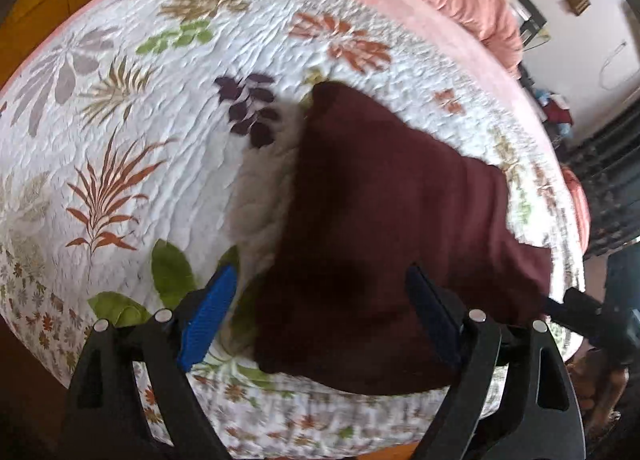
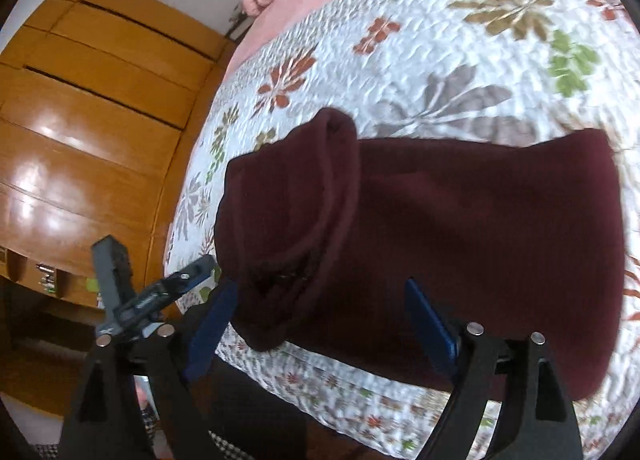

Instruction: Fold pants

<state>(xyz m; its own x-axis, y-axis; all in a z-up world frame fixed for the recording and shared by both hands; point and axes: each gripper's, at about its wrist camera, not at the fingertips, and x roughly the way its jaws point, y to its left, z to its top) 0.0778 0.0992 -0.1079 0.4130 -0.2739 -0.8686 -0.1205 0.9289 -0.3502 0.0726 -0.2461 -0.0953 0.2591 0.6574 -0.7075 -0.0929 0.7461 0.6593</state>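
- The left gripper [image 1: 320, 300] is hovering with its blue-padded jaws spread wide, clamping nothing, just above the near edge of the dark maroon knit pants [image 1: 384, 228].
- The right gripper [image 2: 320, 316] is likewise standing open and empty over the same near edge.
- The pants are lying in a compact folded bundle near the front edge of the white leaf-patterned quilt [image 1: 120, 140], one rolled end bulging up.
- Folding is looking largely done; perhaps only flattening that bulge is remaining.

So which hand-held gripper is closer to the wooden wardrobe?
Left. The left hand-held gripper sits at the bed edge on the wardrobe side of the pants; the right hand-held gripper is over the pants, farther from it.
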